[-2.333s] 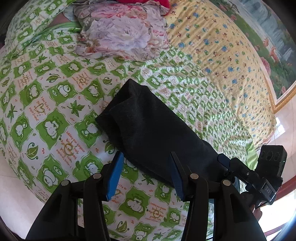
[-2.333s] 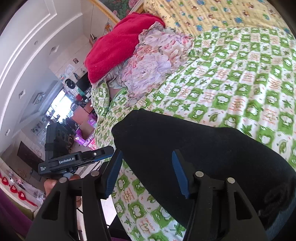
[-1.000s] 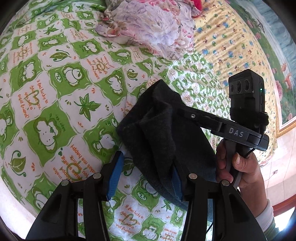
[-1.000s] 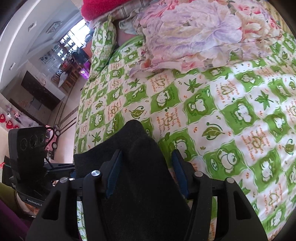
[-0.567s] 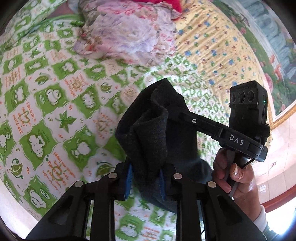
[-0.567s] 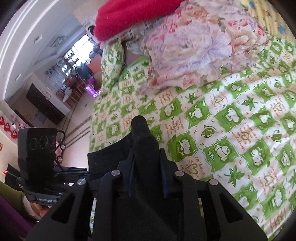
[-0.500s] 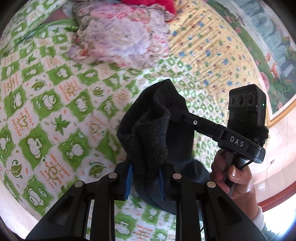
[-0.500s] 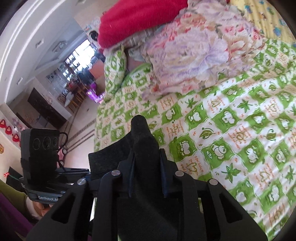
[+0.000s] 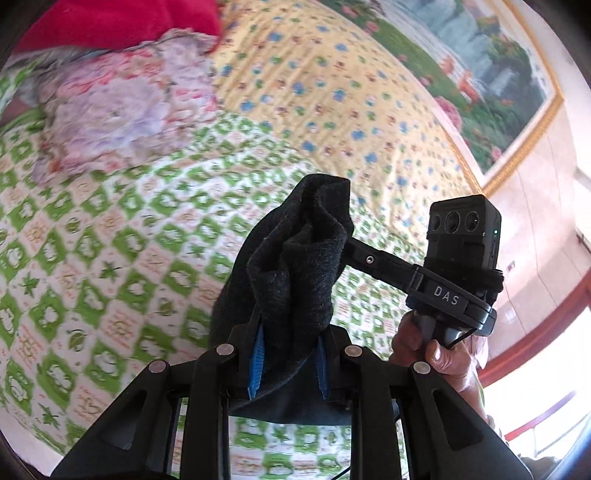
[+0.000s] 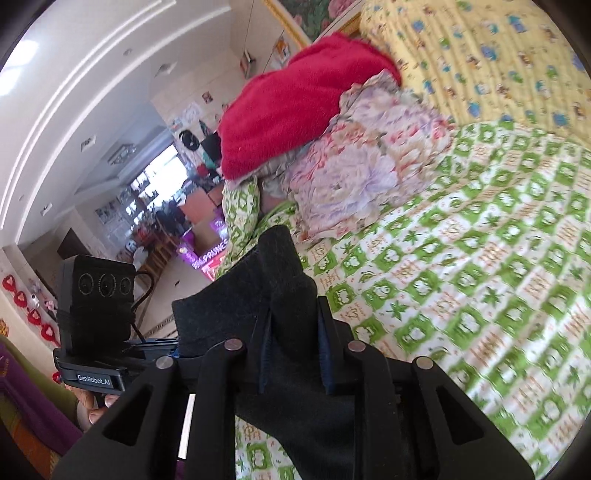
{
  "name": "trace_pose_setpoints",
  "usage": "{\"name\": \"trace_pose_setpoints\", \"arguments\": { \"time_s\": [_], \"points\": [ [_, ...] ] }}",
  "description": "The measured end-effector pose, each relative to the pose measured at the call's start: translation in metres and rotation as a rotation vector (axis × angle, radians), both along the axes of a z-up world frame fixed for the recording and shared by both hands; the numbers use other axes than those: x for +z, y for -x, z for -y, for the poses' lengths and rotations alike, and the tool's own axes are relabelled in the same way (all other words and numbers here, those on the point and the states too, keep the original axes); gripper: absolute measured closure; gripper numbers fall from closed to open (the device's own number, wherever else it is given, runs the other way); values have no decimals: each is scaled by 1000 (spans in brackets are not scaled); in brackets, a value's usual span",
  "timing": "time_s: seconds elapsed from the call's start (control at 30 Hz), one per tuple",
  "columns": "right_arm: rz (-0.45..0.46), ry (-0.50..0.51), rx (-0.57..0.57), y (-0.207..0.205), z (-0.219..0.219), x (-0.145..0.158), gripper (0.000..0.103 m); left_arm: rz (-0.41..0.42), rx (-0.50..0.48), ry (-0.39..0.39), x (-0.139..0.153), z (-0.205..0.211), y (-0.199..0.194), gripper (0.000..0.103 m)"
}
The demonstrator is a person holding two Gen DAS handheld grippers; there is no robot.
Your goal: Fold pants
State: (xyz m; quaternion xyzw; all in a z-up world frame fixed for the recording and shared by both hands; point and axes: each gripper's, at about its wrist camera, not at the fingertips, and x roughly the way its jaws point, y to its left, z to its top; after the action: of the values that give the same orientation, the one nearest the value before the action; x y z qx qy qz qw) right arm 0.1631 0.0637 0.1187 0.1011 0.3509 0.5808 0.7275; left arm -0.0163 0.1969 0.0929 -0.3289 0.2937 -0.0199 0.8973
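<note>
- The left gripper (image 9: 288,360), a black two-finger tool with blue pads, is clamping a bunched fold of the dark charcoal fleece pants (image 9: 295,266); the cloth is filling the narrow gap between the pads and is rising above the fingertips in a crumpled peak.
- The pants are hanging raised over the green-and-white checked bedsheet (image 9: 110,258), which is printed with frogs and leaves; a lower edge of the cloth is drooping below the left gripper's fingers.
- In the left wrist view, the floral pink-and-lilac quilt (image 9: 122,107) is lying bunched at the upper left, with the red fleece blanket (image 9: 110,22) just behind it.
- The yellow quilted cover (image 9: 332,85) with small blue prints is spreading across the upper middle, touching the green sheet along one seam.
- The right gripper (image 9: 354,254), a black tool marked "DAS", is reaching in from the right of that view with its tips buried in the same cloth; the person's hand (image 9: 436,354) is gripping its handle.
- A gold-framed landscape painting (image 9: 480,74) is standing at the upper right.
- In the right wrist view, the right gripper is clenching another fold of the pants, the fabric pressed between both pads and draping down over the fingers.
- The left gripper's camera block is showing at the left edge of that view.
</note>
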Motion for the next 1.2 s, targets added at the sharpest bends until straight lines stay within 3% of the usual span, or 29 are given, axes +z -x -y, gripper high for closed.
{"name": "trace_pose_setpoints", "arguments": {
  "time_s": [0.53, 1.2],
  "points": [
    [-62, -139, -257, 32, 158, -31, 81, -6, -289, -99, 13, 138, -44, 81],
    [-159, -206, -440, 57, 248, -92, 81, -98, -488, -182, -17, 229, -75, 80]
  ]
}}
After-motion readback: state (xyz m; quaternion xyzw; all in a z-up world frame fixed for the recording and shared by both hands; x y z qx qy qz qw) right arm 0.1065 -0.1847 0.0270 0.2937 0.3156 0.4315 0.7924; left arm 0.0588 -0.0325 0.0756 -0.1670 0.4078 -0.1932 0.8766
